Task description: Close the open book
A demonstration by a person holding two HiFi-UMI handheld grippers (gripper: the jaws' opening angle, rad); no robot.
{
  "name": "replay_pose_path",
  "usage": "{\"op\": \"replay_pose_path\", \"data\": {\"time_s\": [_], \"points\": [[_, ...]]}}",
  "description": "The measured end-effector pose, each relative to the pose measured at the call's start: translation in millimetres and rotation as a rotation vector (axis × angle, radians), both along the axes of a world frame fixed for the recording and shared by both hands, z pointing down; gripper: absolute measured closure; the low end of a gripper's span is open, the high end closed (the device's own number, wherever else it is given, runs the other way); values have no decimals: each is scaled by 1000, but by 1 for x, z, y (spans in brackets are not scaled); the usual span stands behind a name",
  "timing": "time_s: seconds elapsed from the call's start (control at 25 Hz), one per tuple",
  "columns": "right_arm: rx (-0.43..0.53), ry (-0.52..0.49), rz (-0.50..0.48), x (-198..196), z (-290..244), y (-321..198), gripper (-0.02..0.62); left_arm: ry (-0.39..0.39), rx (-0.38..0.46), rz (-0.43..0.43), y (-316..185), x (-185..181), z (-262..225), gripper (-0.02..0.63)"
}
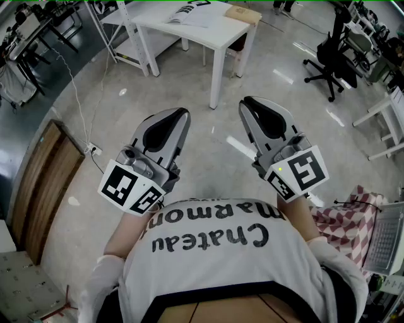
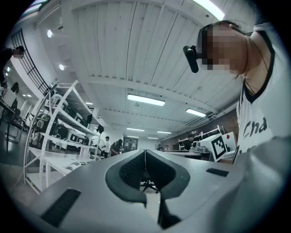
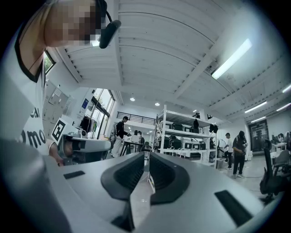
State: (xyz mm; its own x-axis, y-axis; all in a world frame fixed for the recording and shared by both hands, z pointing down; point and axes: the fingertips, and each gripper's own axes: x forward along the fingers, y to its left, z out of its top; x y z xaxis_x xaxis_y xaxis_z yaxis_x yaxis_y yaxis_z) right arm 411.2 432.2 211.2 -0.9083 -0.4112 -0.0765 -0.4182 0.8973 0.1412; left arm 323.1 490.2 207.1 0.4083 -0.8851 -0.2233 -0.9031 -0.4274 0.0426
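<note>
The open book (image 1: 189, 14) lies with its pages up on a white table (image 1: 211, 35) at the far top of the head view, well away from both grippers. I hold the left gripper (image 1: 178, 115) and the right gripper (image 1: 250, 103) side by side in front of my chest, above the floor. Both point toward the table. In the left gripper view the left gripper (image 2: 144, 157) has its jaws together with nothing between them. In the right gripper view the right gripper (image 3: 146, 159) is shut too and holds nothing.
A brown box (image 1: 243, 12) sits on the table beside the book. A white shelf rack (image 1: 123, 38) stands to the table's left and a black office chair (image 1: 328, 57) to its right. Wooden boards (image 1: 44, 183) lie at left. At right are a checkered cloth (image 1: 344, 217) and a laptop (image 1: 385, 240).
</note>
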Motion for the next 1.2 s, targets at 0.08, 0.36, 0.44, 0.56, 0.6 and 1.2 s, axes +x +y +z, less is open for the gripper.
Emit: {"op": "replay_pose_path", "data": {"time_s": [0.08, 0.36, 0.44, 0.56, 0.6, 1.2], "points": [[1, 3, -7, 0, -1, 0, 541, 1, 3, -1, -1, 2, -2, 581], [10, 3, -2, 5, -4, -4, 541, -8, 13, 12, -8, 9, -9, 581], [-16, -8, -10, 5, -2, -7, 541, -8, 8, 11, -10, 9, -9, 581], [-58, -23, -21, 3, 3, -12, 541, -1, -3, 9, -12, 6, -8, 581], [-69, -22, -22, 1, 6, -13, 541, 1, -8, 7, -13, 4, -6, 581], [-209, 36, 6, -57, 58, -86, 541, 66, -116, 24, -81, -55, 43, 581]]}}
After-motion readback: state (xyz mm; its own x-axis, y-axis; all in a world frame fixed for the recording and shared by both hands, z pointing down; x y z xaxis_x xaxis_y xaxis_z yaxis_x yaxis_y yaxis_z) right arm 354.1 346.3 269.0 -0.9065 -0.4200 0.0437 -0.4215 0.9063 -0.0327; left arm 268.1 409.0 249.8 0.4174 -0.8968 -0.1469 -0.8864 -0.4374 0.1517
